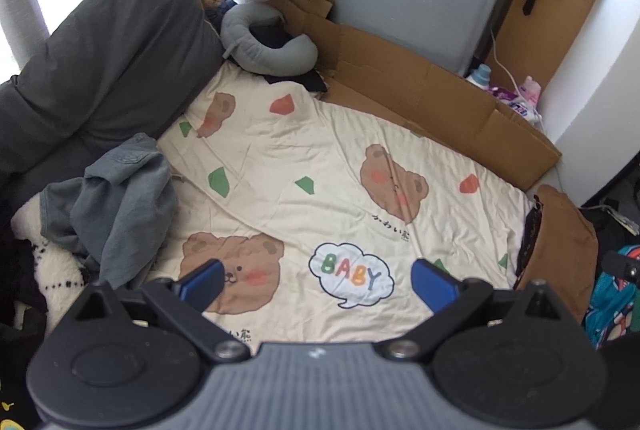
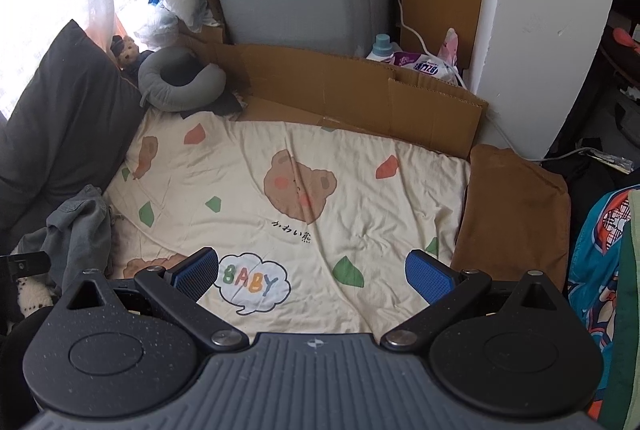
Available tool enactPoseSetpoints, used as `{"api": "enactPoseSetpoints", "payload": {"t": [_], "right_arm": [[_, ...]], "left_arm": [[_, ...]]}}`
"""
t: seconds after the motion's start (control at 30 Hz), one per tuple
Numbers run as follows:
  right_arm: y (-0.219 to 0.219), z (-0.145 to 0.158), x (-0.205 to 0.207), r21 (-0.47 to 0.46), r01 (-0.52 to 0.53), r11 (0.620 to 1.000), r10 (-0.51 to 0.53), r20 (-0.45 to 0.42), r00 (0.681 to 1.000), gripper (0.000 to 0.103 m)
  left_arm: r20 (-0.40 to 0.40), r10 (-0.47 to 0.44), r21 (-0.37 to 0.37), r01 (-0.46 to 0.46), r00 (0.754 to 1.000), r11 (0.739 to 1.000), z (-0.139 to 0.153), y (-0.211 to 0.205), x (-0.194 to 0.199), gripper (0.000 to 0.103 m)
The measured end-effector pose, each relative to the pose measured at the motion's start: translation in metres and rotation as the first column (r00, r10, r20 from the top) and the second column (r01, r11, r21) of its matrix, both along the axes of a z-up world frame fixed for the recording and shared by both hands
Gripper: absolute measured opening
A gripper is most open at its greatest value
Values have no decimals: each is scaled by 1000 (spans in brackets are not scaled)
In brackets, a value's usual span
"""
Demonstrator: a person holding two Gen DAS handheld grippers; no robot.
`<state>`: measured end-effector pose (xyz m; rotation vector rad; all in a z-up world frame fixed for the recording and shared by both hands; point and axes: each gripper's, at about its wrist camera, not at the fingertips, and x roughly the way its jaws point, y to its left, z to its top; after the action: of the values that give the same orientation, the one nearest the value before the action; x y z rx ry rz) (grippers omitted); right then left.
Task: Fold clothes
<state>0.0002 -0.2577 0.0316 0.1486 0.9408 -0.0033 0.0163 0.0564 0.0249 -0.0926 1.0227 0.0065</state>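
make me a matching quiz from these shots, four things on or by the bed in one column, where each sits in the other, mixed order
1. crumpled grey-blue denim garment
2. folded brown cloth
3. grey U-shaped neck pillow
4. flattened brown cardboard sheet

A. far left corner of the bed
B. right edge of the bed
C. left edge of the bed
D. along the far side, before the grey cabinet

Pairs: 1-C, 2-B, 3-A, 4-D

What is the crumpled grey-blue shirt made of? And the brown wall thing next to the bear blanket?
The crumpled grey-blue shirt looks like washed denim or heavy cotton: matte, faded, with stitched seams and stiff folds. The flat brown panel looks like corrugated cardboard: dull, with creased fold lines and a ridged cut edge. The cream bear-print blanket looks like soft, wrinkled cotton.
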Motion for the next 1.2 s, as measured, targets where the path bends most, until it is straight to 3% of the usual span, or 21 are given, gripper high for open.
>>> {"api": "enactPoseSetpoints", "payload": {"t": [0.4, 0.73, 0.93, 1.2], "right_arm": [[14, 9, -6, 21, 56, 998, -58, 105, 993, 103], [51, 10, -1, 42, -2, 999, -5, 149, 989, 103], [79, 5, 6, 4, -64, 998, 62, 156, 986, 103], [104, 1, 18, 48, -116, 992, 107, 165, 981, 103]], "left_arm": [[23, 53, 4, -53, 998, 999, 2, 43, 0, 101], [37, 141, 9, -141, 989, 990, 4, 90, -11, 101], [48, 194, 20, -195, 980, 981, 4, 118, -18, 101], [30, 250, 13, -251, 968, 968, -7, 148, -21, 101]]}}
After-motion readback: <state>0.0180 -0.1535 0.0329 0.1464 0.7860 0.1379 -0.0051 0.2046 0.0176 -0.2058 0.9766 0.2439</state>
